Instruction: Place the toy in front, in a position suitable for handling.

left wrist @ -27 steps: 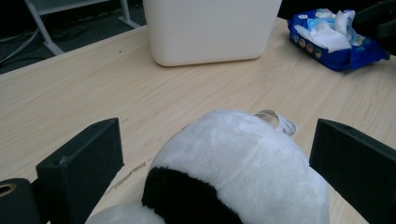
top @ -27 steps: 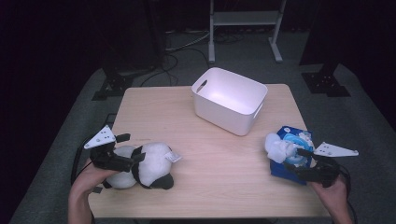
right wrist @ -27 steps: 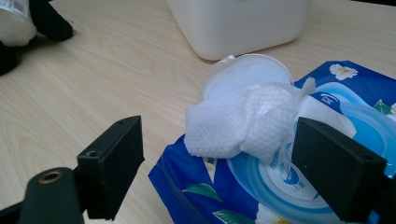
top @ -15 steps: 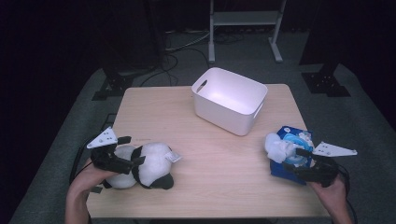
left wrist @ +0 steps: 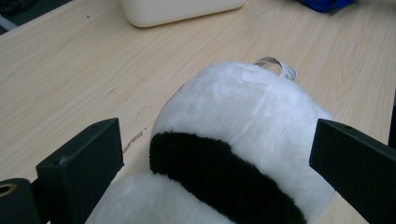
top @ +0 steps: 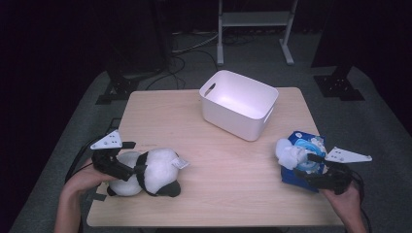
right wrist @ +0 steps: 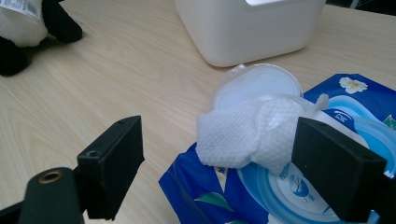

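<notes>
A black-and-white plush panda (top: 150, 170) lies on the wooden table (top: 214, 160) near its front left corner. My left gripper (top: 132, 171) stands open, its jaws on either side of the plush's body (left wrist: 233, 154). At the front right lies a blue wet-wipe pack (top: 303, 162) with its lid (right wrist: 261, 84) flipped up and a white wipe (right wrist: 243, 133) sticking out. My right gripper (top: 311, 172) is open around the near end of the pack, one jaw at each side. A white bin (top: 238, 104) stands at the back middle.
The bin (right wrist: 247, 28) is empty and sits slightly turned, with a handle slot on its left end. Bare tabletop stretches between the plush and the pack. Dark floor, cables and a metal stand's legs (top: 252, 29) lie beyond the far edge.
My left gripper has slid a little farther right over the plush. The right gripper and the wipe pack stay about where they were.
</notes>
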`<state>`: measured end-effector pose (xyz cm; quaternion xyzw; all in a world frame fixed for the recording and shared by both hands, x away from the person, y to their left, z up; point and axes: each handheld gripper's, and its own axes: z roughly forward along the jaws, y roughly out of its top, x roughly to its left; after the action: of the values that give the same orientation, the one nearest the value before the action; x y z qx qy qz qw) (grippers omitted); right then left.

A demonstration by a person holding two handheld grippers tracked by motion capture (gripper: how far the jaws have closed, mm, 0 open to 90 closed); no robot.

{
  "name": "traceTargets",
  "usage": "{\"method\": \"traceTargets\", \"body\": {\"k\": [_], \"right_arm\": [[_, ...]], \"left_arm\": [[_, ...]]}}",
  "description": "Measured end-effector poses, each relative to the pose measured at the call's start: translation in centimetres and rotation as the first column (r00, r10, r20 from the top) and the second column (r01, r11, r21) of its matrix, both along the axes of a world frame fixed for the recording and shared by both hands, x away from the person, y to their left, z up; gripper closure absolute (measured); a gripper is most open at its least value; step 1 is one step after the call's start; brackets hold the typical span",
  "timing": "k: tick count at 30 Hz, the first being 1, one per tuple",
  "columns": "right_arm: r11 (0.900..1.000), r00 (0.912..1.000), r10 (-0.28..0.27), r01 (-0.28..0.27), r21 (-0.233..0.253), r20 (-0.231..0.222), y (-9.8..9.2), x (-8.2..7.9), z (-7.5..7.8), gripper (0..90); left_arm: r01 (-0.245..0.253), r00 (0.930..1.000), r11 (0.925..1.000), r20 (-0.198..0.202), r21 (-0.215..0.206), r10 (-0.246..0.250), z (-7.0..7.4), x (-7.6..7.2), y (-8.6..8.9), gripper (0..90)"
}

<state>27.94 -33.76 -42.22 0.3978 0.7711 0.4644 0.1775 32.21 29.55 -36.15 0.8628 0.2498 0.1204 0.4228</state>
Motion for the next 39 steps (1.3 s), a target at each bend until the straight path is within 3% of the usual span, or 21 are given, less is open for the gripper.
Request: {"method": "traceTargets", "body": {"k": [8,12,15,16,21,25,26,27,28,29,30,32,35,36,37,38,39], "right_arm": [[1.0,1.0,0.007,-0.007,-0.005,0.002,0.1,0.0,0.0,15.4],[1.0,1.0,0.008,-0.008,-0.004,-0.001,0.2,-0.1,0.1,15.4],[1.0,0.9999,0.011,-0.011,-0.007,0.002,0.2,0.0,0.1,15.4],[1.0,0.9999,0.012,-0.012,-0.007,-0.002,0.3,0.0,0.1,15.4],[1.0,0.9998,0.018,-0.018,-0.01,-0.003,0.3,0.0,0.0,15.4],[1.0,0.9997,0.022,-0.022,-0.008,-0.009,0.4,0.1,0.0,15.4],[1.0,0.9995,0.028,-0.029,-0.013,-0.01,0.5,0.1,-0.1,15.4],[1.0,0.9995,0.028,-0.029,-0.013,-0.01,0.5,0.1,-0.1,15.4],[0.999,0.9994,0.031,-0.031,-0.014,-0.014,0.6,0.1,-0.1,15.4],[0.999,0.9994,0.033,-0.033,-0.015,-0.013,0.6,0.1,-0.1,15.4],[0.999,0.9993,0.034,-0.034,-0.014,-0.014,0.6,0.1,-0.1,15.4],[0.999,0.9993,0.034,-0.034,-0.013,-0.014,0.5,0.1,-0.1,15.4],[0.999,0.9992,0.036,-0.036,-0.009,-0.017,0.5,0.1,-0.1,15.4],[0.999,0.9991,0.038,-0.038,-0.009,-0.017,0.5,0.2,-0.2,15.4],[0.999,0.999,0.04,-0.04,-0.009,-0.019,0.5,0.2,-0.2,15.4],[0.999,0.9988,0.044,-0.045,-0.013,-0.022,0.6,0.2,-0.2,15.4],[0.999,0.9988,0.044,-0.045,-0.013,-0.022,0.6,0.2,-0.2,15.4]], "left_arm": [[0.083,0.9965,0.9935,0.001,0.078,-0.083,-0.3,0.5,0.2,1.5],[0.117,0.993,0.986,-0.029,0.119,-0.115,-0.8,0.6,0.7,1.6],[0.133,0.9909,0.9833,-0.04,0.125,-0.129,-1.1,0.6,0.8,1.6],[0.156,0.9871,0.9772,-0.057,0.143,-0.15,-1.5,0.7,0.9,1.6],[0.176,0.9841,0.9754,-0.045,0.133,-0.172,-2.0,0.7,1.2,1.6],[0.202,0.9793,0.9676,-0.038,0.151,-0.199,-2.2,1.0,0.9,1.6],[0.22,0.9755,0.9605,-0.045,0.171,-0.215,-2.2,1.2,0.6,1.6],[0.22,0.9755,0.9605,-0.045,0.171,-0.215,-2.2,1.2,0.6,1.6],[0.235,0.972,0.9536,-0.059,0.188,-0.228,-2.2,1.4,0.2,1.6],[0.235,0.972,0.9536,-0.059,0.188,-0.228,-2.2,1.4,0.2,1.6],[0.259,0.9657,0.94,-0.074,0.222,-0.249,-2.2,1.6,-0.2,1.6],[0.263,0.9646,0.9375,-0.08,0.228,-0.252,-2.3,1.6,-0.4,1.5],[0.289,0.9568,0.9229,-0.104,0.254,-0.271,-2.3,1.9,-1.0,1.6],[0.295,0.9549,0.9215,-0.115,0.253,-0.274,-2.4,1.9,-1.2,1.5],[0.302,0.9523,0.917,-0.126,0.26,-0.278,-2.4,2.0,-1.4,1.5],[0.319,0.9467,0.904,-0.144,0.285,-0.288,-2.6,2.1,-1.8,0.0],[0.319,0.9467,0.904,-0.144,0.285,-0.288,-2.6,2.1,-1.8,0.0]]}}
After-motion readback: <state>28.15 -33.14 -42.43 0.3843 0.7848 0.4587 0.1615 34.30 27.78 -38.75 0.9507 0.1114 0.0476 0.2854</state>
